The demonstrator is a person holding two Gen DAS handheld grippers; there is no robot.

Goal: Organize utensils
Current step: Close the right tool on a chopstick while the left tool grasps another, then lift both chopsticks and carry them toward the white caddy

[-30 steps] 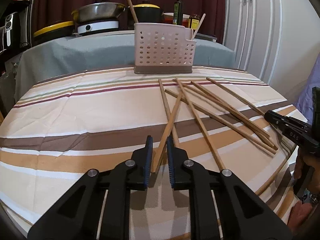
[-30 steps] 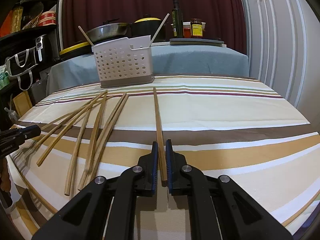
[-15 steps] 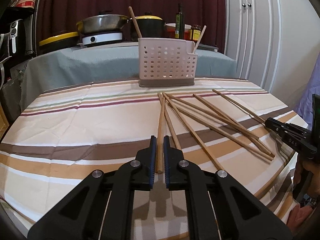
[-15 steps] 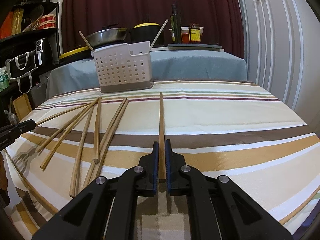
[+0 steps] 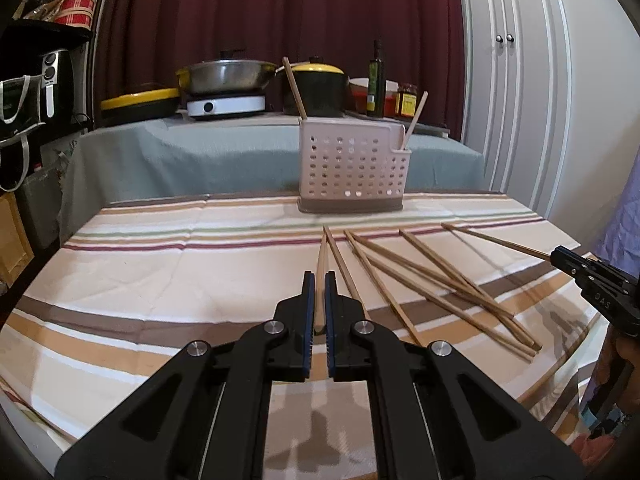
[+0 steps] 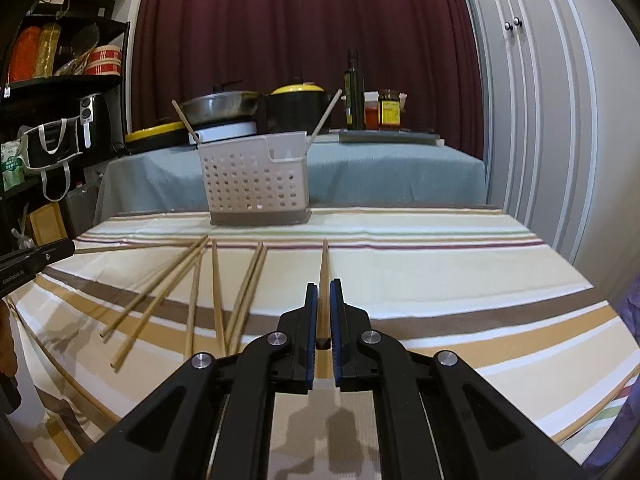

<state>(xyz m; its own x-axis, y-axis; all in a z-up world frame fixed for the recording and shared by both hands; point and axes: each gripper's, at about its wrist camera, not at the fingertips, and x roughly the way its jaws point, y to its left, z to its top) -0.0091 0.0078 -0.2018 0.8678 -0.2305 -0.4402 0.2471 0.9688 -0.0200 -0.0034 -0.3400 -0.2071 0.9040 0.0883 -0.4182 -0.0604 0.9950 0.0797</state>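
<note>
Since each gripper has a chopstick, here is my read:
Left gripper (image 5: 319,300): fingers clamped on its chopstick (image 5: 320,276), tip aimed far toward the caddy (image 5: 354,170).
Loose chopsticks (image 5: 432,280): fanned flat on the bench (image 5: 160,280), near side of the caddy.
Right gripper (image 6: 324,312): fingers clamped on the right chopstick (image 6: 323,268).
Technique: I'd lift, tip each stick upright, then lower into the caddy.
Room: bare cloth lies left and right; bench edges are close.

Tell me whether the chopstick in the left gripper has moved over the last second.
Yes. The chopstick in the left gripper lay slanted among the loose chopsticks; it now points straight toward the utensil basket, lifted off the striped tablecloth.
</note>
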